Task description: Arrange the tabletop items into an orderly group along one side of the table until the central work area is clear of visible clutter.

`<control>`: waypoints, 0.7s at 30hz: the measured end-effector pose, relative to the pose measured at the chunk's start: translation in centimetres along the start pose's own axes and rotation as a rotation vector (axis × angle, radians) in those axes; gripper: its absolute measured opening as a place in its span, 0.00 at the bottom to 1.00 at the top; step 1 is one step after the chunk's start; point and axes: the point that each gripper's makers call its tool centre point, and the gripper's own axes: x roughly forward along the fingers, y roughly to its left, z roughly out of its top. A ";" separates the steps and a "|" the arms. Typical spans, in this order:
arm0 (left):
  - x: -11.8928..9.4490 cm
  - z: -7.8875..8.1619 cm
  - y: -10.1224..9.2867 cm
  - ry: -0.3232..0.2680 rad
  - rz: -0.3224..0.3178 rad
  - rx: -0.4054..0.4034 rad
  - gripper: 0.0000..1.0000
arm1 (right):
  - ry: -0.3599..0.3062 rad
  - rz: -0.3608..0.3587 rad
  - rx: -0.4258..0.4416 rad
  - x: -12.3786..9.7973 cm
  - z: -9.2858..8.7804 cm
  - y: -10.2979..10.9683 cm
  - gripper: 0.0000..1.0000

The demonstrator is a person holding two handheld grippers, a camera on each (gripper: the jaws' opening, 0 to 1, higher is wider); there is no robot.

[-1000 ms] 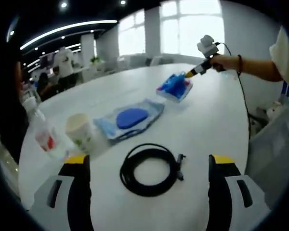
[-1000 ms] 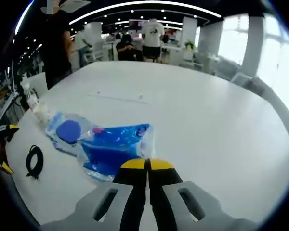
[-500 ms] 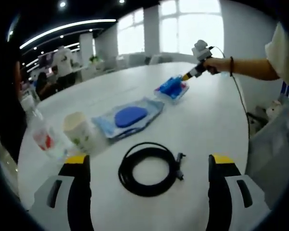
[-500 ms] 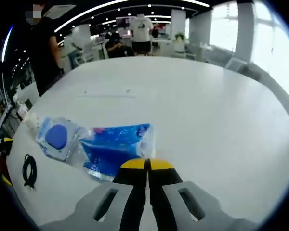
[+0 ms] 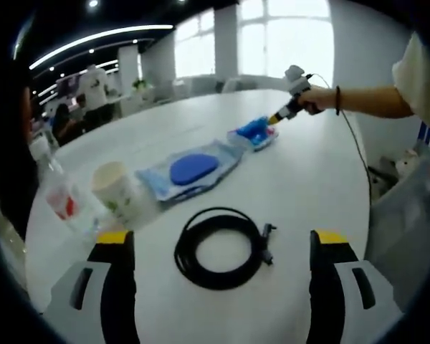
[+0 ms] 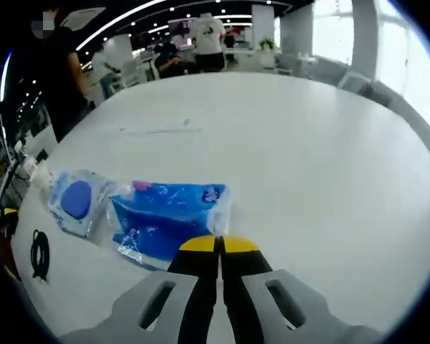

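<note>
White tabletop (image 5: 322,172), left gripper view: left gripper (image 5: 218,247) jaws spread wide, released, flanking one coiled black cable (image 5: 220,249). At 10 o'clock stand one paper cup (image 5: 120,190) and one plastic bottle (image 5: 57,190). Beyond lies one clear pouch with a blue disc (image 5: 191,170); farther, at 1 o'clock, one blue packet (image 5: 254,132). Since a second ago that packet has been dragged toward the pouch, now almost touching. Right gripper (image 6: 218,245), arm outstretched, is clenched on the packet's edge.
</note>
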 end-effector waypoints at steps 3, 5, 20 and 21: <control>0.0 -0.1 0.1 0.004 0.002 0.003 0.98 | 0.012 0.006 0.009 0.2 -0.4 -0.2 0.01; 0.1 -0.1 0.1 0.010 0.005 0.003 0.98 | 0.009 0.014 0.023 0.4 -0.5 -0.3 0.01; 0.2 -0.4 -0.1 0.029 -0.008 0.006 0.99 | -0.037 0.004 0.044 -0.3 -0.5 -0.4 0.32; 0.2 -0.4 -0.1 0.030 -0.009 0.006 0.99 | -0.065 0.000 0.072 -0.5 -0.1 -0.4 0.37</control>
